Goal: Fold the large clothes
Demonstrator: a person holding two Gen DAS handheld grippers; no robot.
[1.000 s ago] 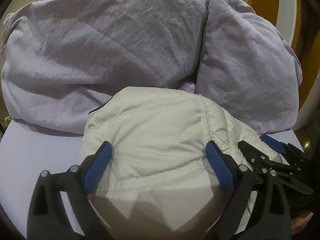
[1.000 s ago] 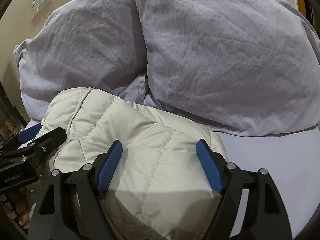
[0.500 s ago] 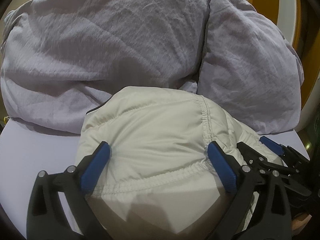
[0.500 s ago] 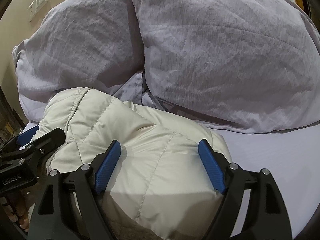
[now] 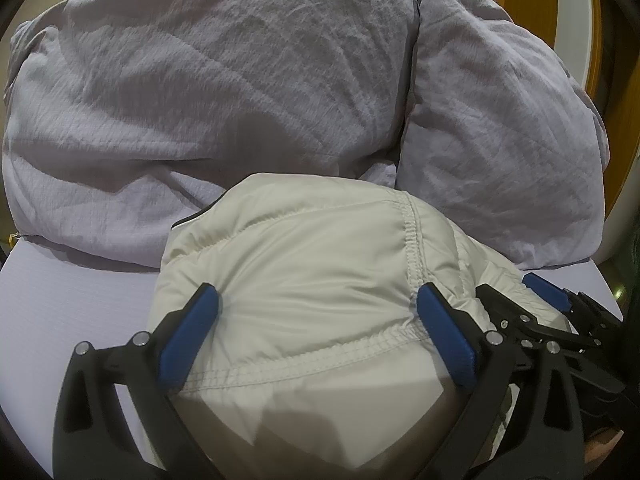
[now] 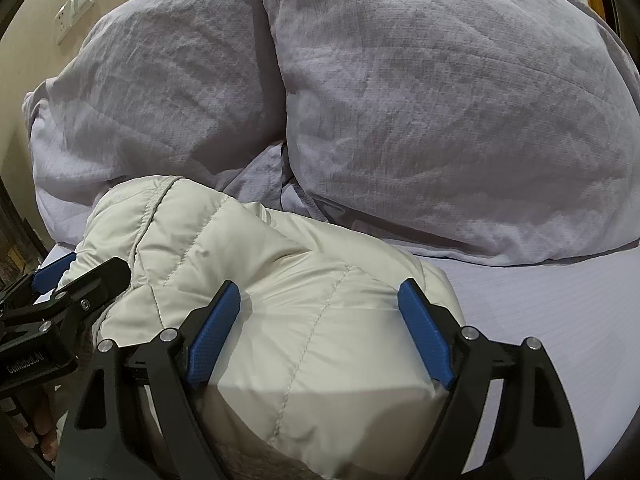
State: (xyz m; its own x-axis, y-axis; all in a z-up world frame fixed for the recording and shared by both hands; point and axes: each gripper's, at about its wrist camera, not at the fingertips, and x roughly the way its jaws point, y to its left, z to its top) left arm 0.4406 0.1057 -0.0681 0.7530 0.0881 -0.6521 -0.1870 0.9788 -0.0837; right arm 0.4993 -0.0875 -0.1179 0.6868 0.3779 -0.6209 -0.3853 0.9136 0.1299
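Both grippers sit side by side, level, jaws spread wide: left gripper (image 5: pixel 316 312) and right gripper (image 6: pixel 320 304) straddle the cream puffer jacket (image 5: pixel 312 264), lavender pillows (image 6: pixel 440 100) ahead.

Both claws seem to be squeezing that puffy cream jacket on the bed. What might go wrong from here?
1. The puffy cream jacket is slick and springy. The left claw and right claw stand wide around the bundle, so it may pop open or slip out.
2. The claws sit close side by side; they might bump each other.
3. The grey pillows touch the jacket's far edge, so pushing forward could shove them or snag the folds.
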